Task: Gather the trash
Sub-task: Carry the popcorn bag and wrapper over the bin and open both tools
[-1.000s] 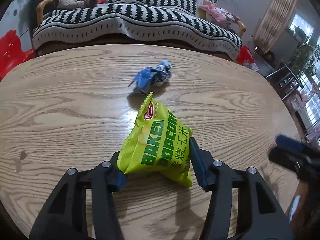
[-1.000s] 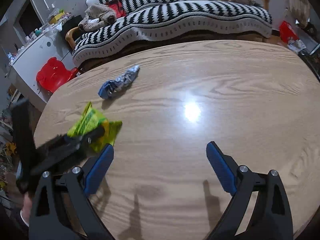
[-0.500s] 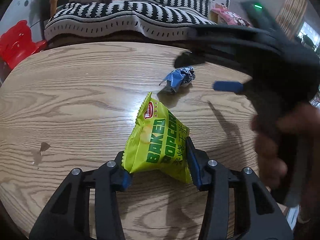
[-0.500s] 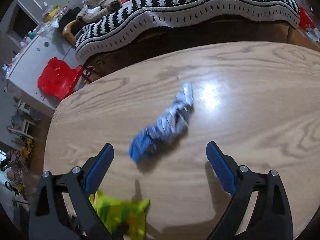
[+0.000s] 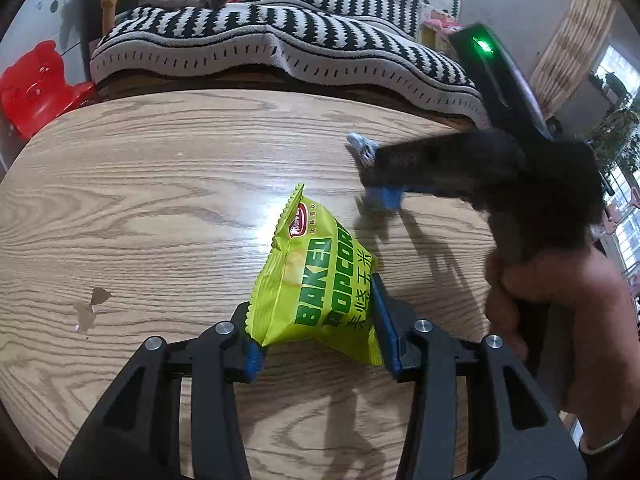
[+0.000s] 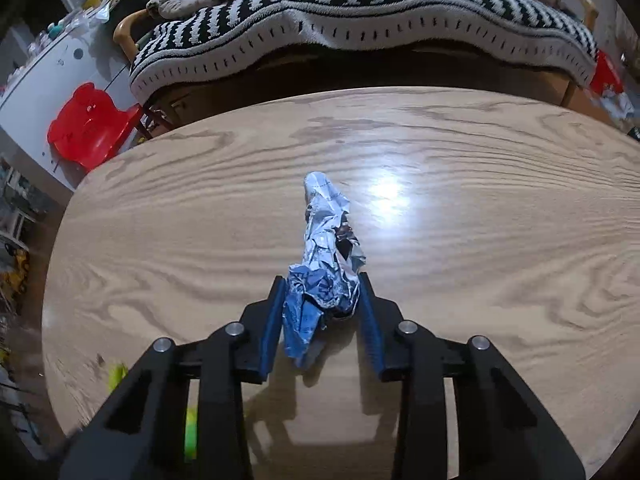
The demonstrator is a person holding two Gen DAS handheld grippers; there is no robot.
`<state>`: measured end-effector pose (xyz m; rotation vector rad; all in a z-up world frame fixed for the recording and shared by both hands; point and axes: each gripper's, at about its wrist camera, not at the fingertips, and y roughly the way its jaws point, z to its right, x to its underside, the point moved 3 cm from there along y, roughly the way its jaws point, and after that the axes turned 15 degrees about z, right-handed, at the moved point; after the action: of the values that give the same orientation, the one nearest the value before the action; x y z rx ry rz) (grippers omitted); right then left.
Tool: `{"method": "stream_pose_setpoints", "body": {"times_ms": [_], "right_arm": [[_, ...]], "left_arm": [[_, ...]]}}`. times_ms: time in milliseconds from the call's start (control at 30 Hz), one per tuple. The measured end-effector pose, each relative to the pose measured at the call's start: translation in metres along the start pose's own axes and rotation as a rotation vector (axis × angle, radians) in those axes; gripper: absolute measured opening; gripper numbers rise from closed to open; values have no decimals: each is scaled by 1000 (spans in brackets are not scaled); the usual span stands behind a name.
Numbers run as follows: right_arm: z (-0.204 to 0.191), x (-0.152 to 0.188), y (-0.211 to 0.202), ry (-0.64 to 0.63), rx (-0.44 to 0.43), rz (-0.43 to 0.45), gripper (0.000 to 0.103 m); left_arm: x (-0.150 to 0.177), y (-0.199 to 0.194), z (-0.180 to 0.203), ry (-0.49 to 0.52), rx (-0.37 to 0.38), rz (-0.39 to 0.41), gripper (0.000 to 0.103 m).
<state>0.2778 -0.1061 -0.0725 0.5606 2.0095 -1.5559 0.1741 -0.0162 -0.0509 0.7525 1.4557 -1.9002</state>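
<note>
My left gripper [image 5: 316, 336] clamps the popcorn bag [image 5: 316, 284]; my right gripper [image 6: 324, 316] has just closed on the crumpled wrapper's [image 6: 326, 264] near end, so I judge it could slip when lifted.

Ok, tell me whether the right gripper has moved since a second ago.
Yes. The right gripper has swung from bare table over to the crumpled blue wrapper, toward the striped sofa; its jaws have just been closing and now pinch the wrapper.

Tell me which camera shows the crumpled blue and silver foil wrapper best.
The right wrist view: the crumpled blue and silver foil wrapper lies centred and sharp between the right gripper pads. In the left wrist view only its blurred ends show beside that gripper.
</note>
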Motion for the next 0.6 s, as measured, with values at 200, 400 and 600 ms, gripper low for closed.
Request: {"method": "stream_pose_setpoints", "body": {"times_ms": [200, 400, 600], "right_arm": [[40, 22, -78, -11, 6, 86, 35], [90, 63, -163, -12, 65, 164, 35], [139, 113, -235, 25, 130, 232, 35]], "left_arm": [[6, -15, 25, 58, 57, 2, 43], [20, -36, 61, 129, 109, 18, 43], [43, -56, 118, 231, 197, 18, 43]]}}
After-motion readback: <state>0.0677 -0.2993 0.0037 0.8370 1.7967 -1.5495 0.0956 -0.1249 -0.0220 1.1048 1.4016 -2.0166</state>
